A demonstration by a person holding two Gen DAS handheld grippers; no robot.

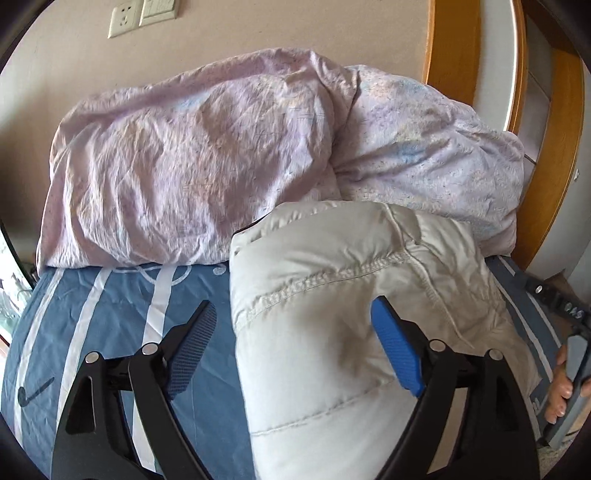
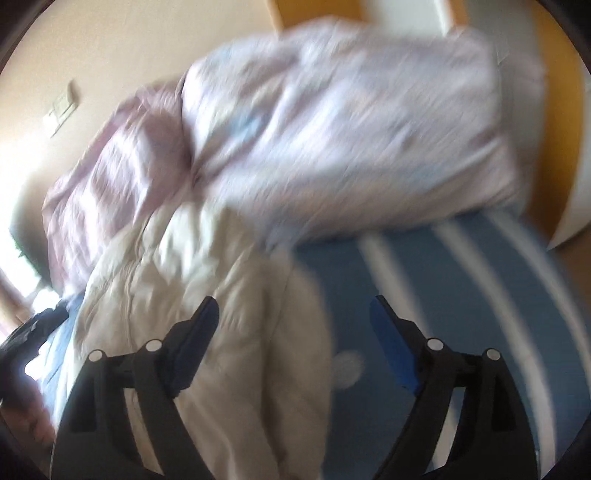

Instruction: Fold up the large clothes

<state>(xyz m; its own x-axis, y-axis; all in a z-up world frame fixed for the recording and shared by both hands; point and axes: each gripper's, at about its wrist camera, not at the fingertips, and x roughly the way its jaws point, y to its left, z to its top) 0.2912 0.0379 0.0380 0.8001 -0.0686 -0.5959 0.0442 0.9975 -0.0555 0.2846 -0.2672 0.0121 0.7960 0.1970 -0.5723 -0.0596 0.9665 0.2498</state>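
Between my left gripper's (image 1: 293,338) jaws I see the folded white padded jacket (image 1: 332,295); the jaws stand wide, and the blue pads (image 1: 397,350) hang over its quilted cloth without pinching it. The near pad at my three o'clock lies against the fabric in the picture, though I cannot tell whether it touches. The jacket sits as a thick bundle on the bed's blue striped sheet (image 1: 110,314), with bare sheet out at nine o'clock of the jaws.

At twelve o'clock, beyond the jacket and touching its far edge, lies a crumpled lilac quilt (image 1: 192,158), heaped against the beige wall (image 1: 258,26). A socket plate (image 1: 123,18) sits on that wall at eleven o'clock. A wooden door frame (image 1: 554,129) stands at two o'clock. At four o'clock, at the picture's edge, a hand (image 1: 563,387) grips the grey handle of the other tool.

My right gripper (image 2: 293,338) shows wide jaws too, with nothing clamped between them. Its view is smeared by motion. The jacket (image 2: 207,288) lies under the left finger and runs off toward ten o'clock; striped sheet (image 2: 443,295) fills the side under the right finger. The quilt (image 2: 332,129) spreads across twelve o'clock.

No containers show in either view.
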